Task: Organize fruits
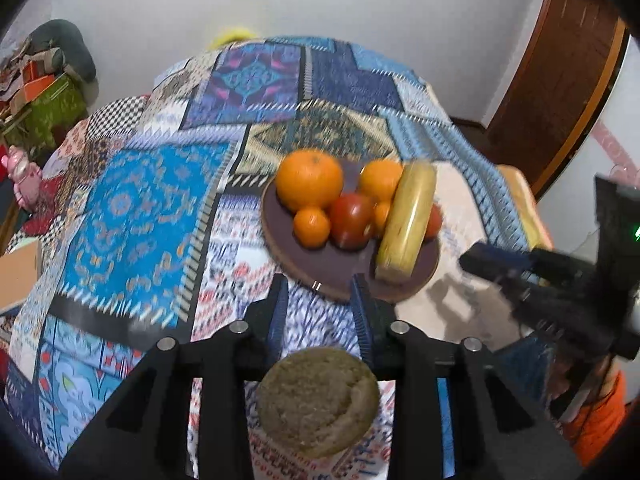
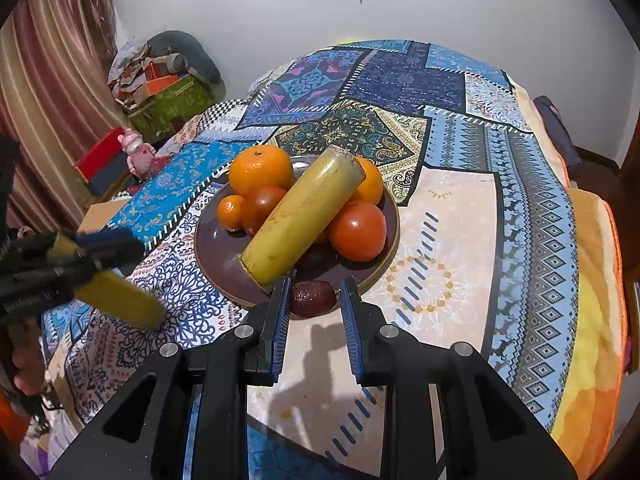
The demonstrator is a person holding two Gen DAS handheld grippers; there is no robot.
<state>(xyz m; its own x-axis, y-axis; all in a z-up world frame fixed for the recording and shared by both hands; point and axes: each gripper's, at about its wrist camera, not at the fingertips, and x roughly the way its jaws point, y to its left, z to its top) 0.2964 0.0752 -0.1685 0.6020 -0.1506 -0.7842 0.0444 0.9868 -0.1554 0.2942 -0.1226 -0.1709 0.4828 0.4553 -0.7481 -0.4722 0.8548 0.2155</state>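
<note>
The left hand-held gripper (image 1: pixel 320 300) clamps a yellow sugarcane-like cut stalk piece (image 1: pixel 318 402) at its base. Ahead of the right hand-held gripper (image 2: pixel 315 300), whose jaws stand parted and empty, sits a round dark-purple plate (image 2: pixel 216 244) of oranges, tomatoes and another stalk; a dark red date (image 2: pixel 313 298) lies between its fingertips.

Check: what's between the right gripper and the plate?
A small dark fruit lies between the right gripper fingers, which stand apart, at the plate near rim. It shows in the right wrist view.
</note>
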